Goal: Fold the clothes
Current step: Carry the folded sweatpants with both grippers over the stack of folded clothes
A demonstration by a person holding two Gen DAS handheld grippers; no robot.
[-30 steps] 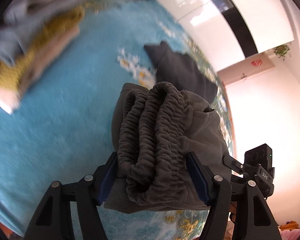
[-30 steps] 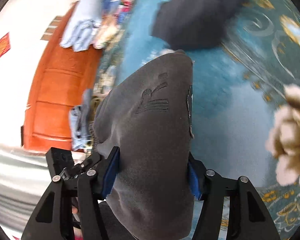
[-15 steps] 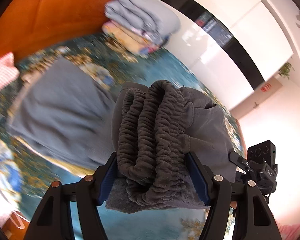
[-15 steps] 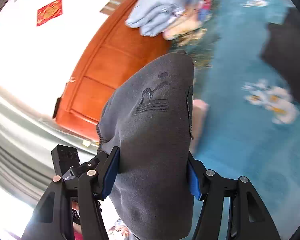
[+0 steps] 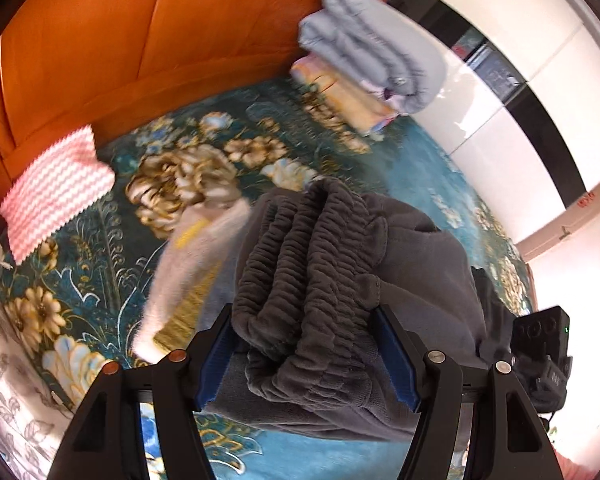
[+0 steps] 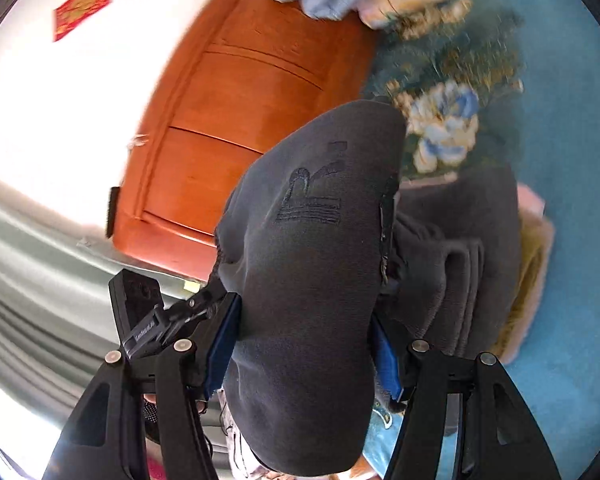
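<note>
The left gripper (image 5: 306, 354) clamps the bunched elastic waistband of folded dark grey sweatpants (image 5: 312, 276), held above a teal floral bedspread (image 5: 204, 168). To its right, the right gripper (image 6: 306, 350) grips the same sweatpants' other end, where a stitched emblem (image 6: 312, 196) resembles an "R" over horizontal lines.

The dark grey fleece garment with the gathered elastic waistband (image 5: 312, 280) is folded into a thick bundle, and its bunched, ribbed waistband rises in several stacked rolls in the left wrist view. The smooth body trails off to the right. In the right wrist view the same bundle (image 6: 312, 264) shows a plain face with an embroidered tone-on-tone logo, standing upright and hanging down at the near edge. It is carried above the bed.
</note>
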